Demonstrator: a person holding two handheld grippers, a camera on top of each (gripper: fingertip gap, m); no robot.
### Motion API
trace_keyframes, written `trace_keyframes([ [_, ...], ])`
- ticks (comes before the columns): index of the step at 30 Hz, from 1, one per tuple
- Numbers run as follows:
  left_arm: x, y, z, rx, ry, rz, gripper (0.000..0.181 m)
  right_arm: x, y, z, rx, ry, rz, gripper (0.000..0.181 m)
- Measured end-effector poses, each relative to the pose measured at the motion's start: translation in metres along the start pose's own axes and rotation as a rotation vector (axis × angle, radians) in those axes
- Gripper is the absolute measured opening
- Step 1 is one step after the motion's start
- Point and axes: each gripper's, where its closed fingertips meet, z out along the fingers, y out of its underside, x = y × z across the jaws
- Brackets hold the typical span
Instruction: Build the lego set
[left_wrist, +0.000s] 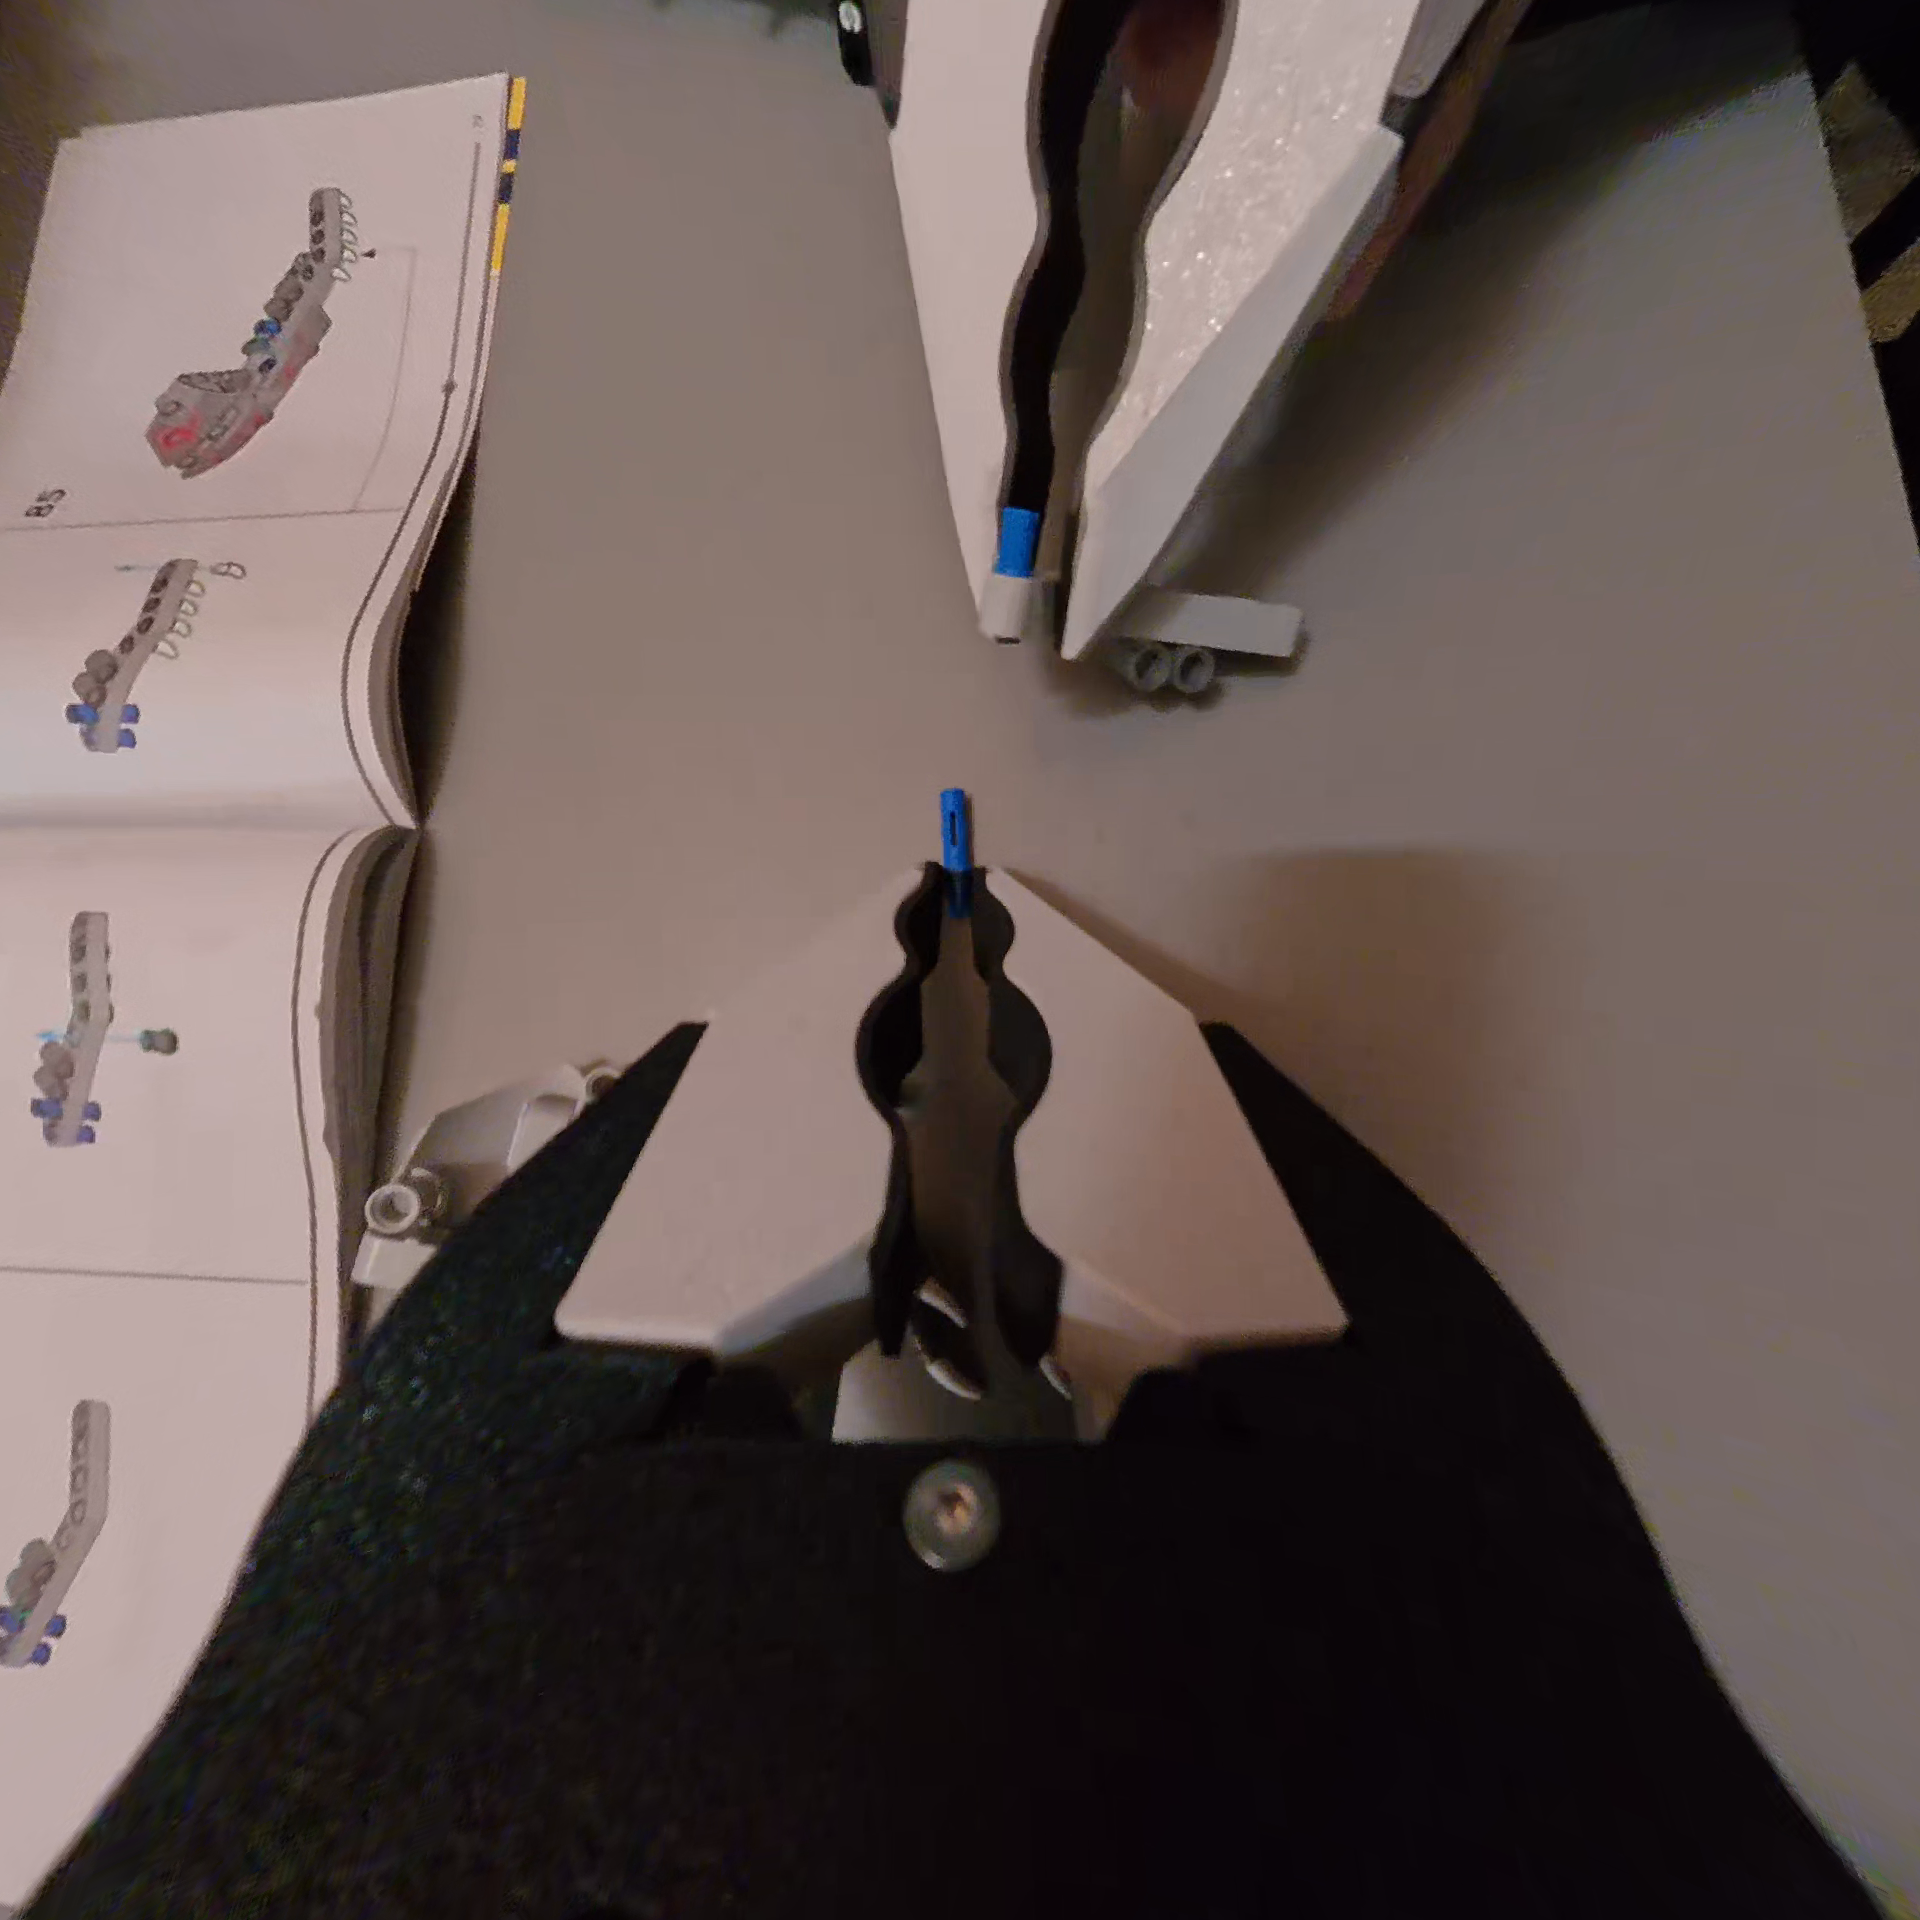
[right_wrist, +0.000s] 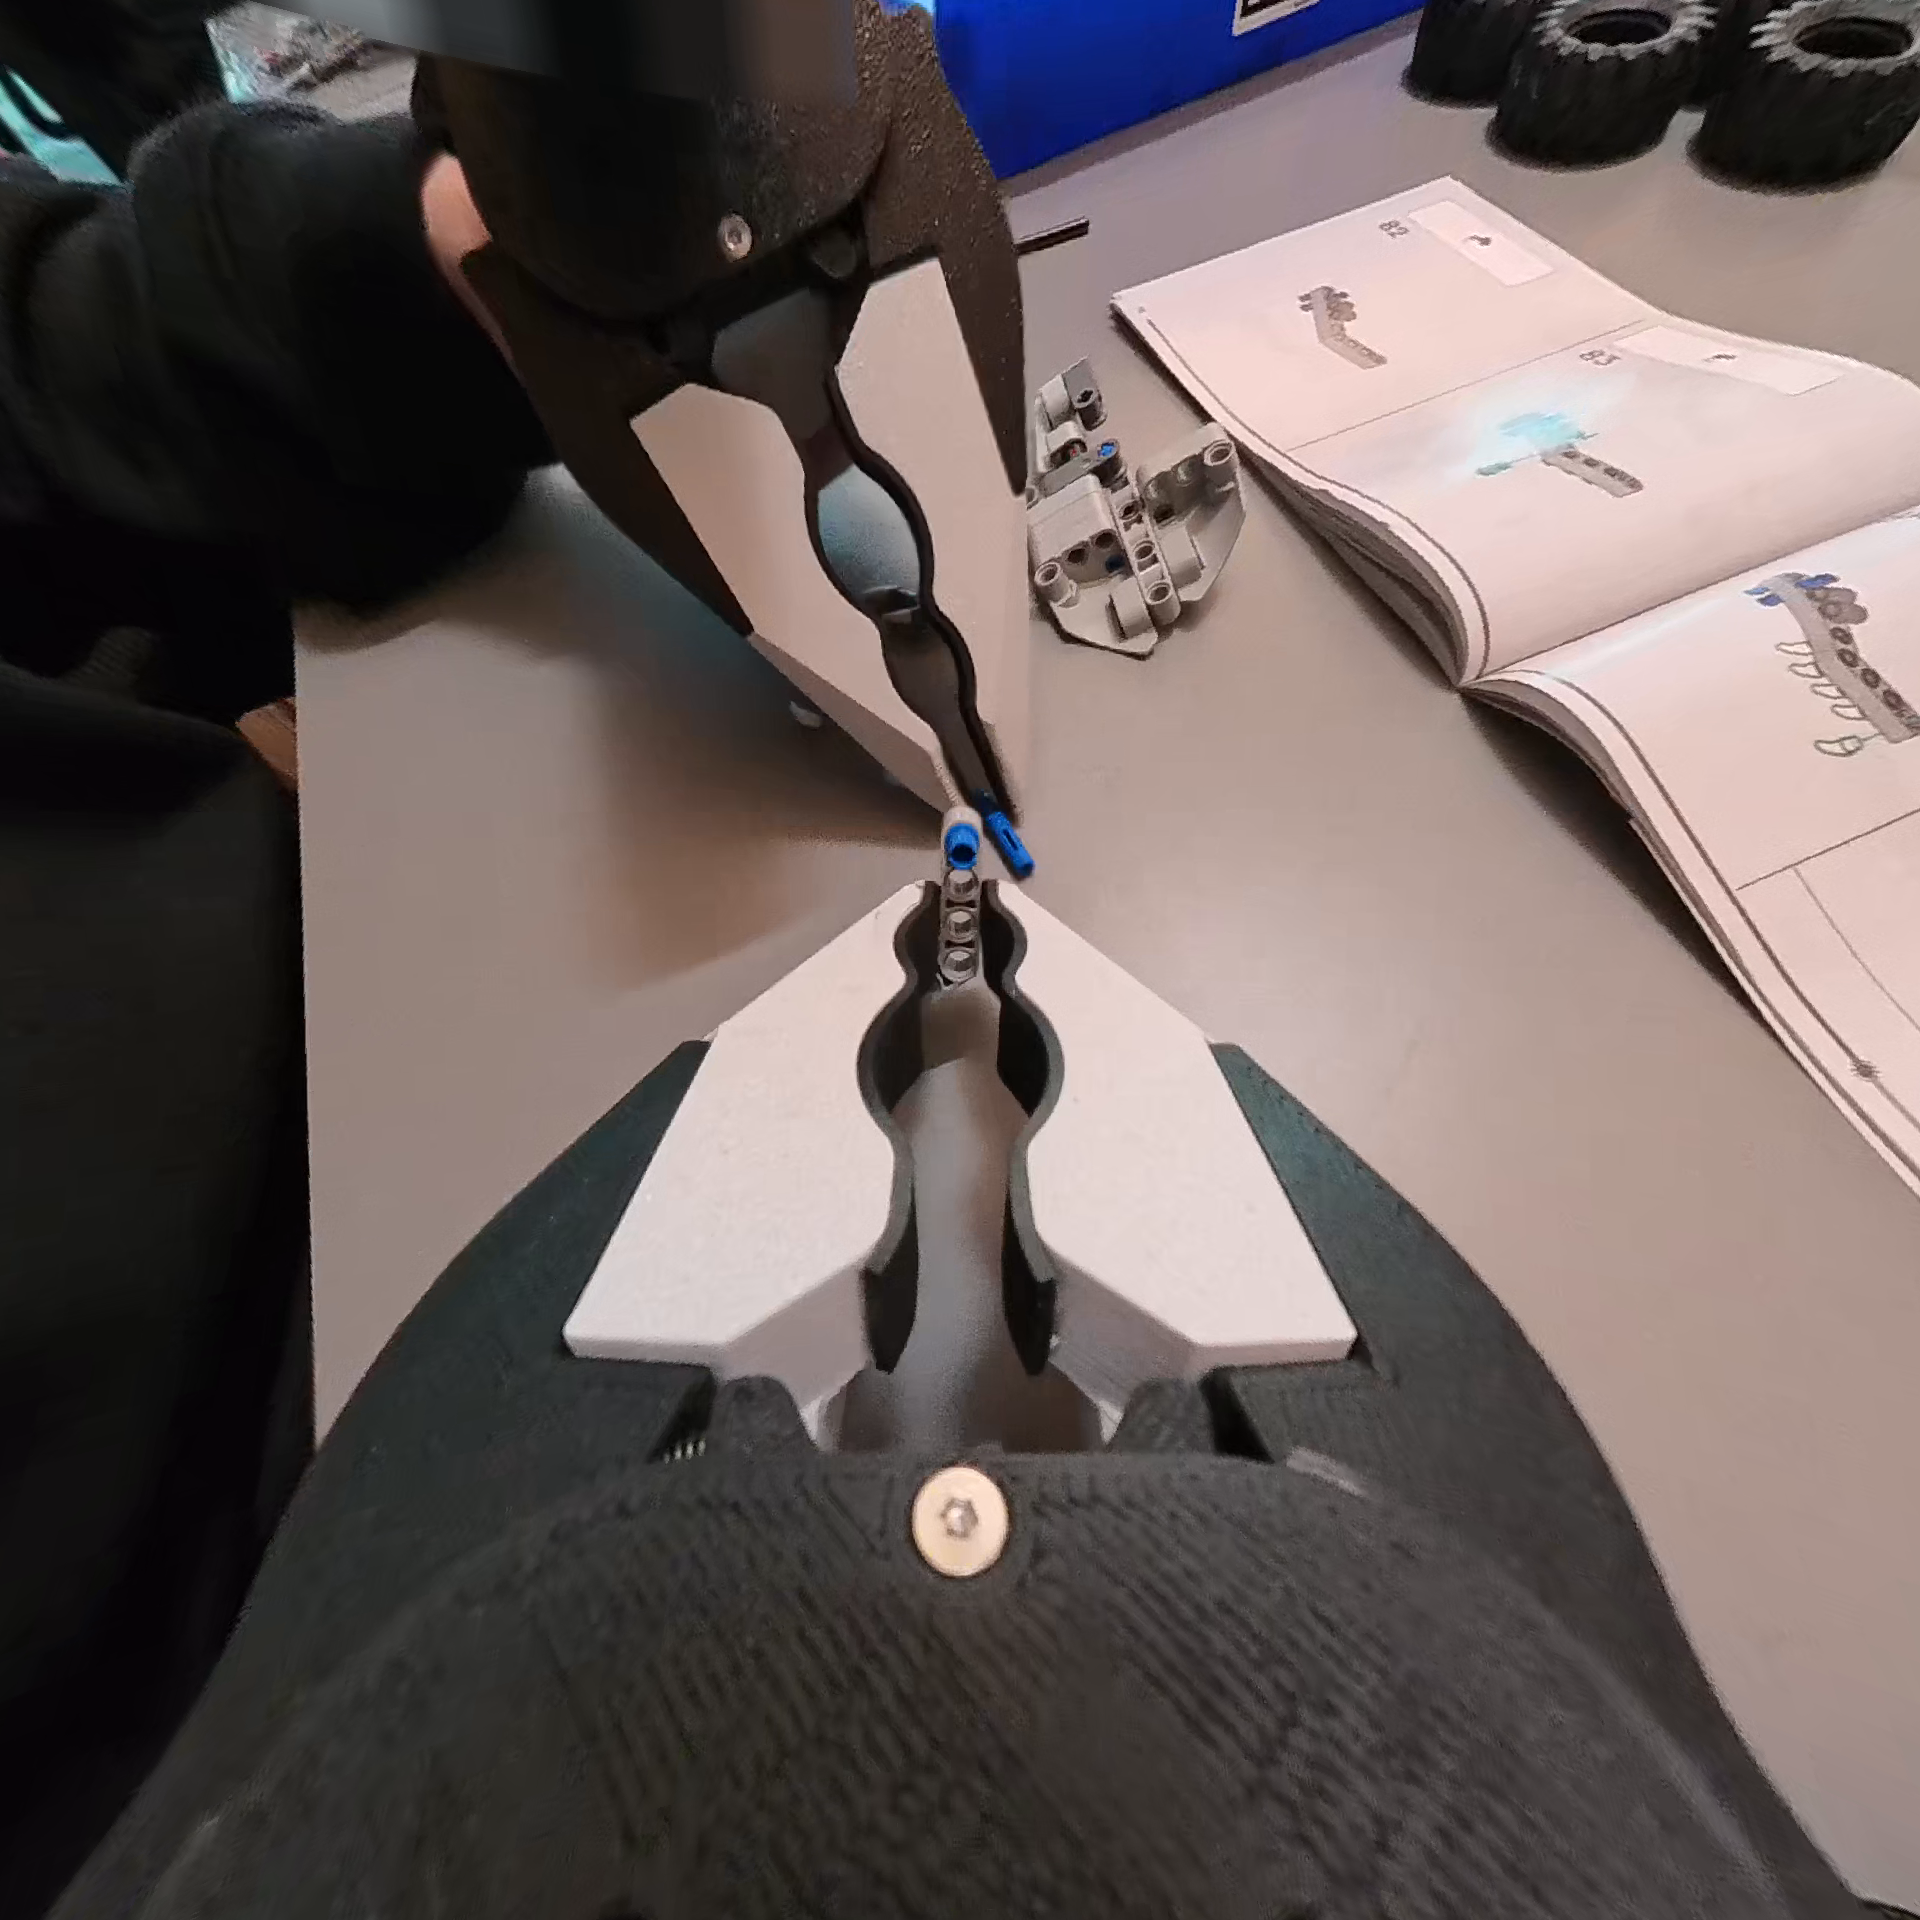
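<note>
Left wrist view: left hand-held gripper (left_wrist: 954, 871) pinches a blue pin (left_wrist: 955, 831) by one end. Right hand-held gripper (right_wrist: 961, 883) is clamped on a grey beam (right_wrist: 958, 925) above the surface (left_wrist: 1455, 935). Both pieces look light, rigid, slippery; grip near tips.

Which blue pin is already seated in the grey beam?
The blue pin at the beam's tip, held by the right gripper. The other blue pin is free, pinched in the left gripper, not yet inserted.
</note>
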Motion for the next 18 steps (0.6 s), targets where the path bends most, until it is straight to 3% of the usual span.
trace_keyframes([
  [1, 0.000, 0.000, 0.000, 0.006, 0.000, 0.010, 0.002, 0.001, -0.001, 0.000, 0.004, 0.003, 0.012, 0.006],
  [5, -0.001, -0.004, -0.002, 0.074, -0.013, 0.071, 0.001, 0.002, -0.003, -0.003, 0.029, -0.015, 0.038, 0.006],
  [7, 0.001, -0.021, -0.011, 0.181, -0.015, 0.075, 0.001, -0.001, -0.007, -0.007, 0.064, -0.058, 0.060, 0.006],
  [14, -0.004, -0.059, -0.052, 0.371, -0.148, 0.178, 0.002, -0.011, -0.054, -0.034, 0.449, -0.326, 0.325, 0.005],
  [18, -0.005, -0.069, -0.063, 0.419, -0.202, 0.209, 0.002, -0.017, -0.060, -0.034, 0.498, -0.439, 0.427, 0.006],
])
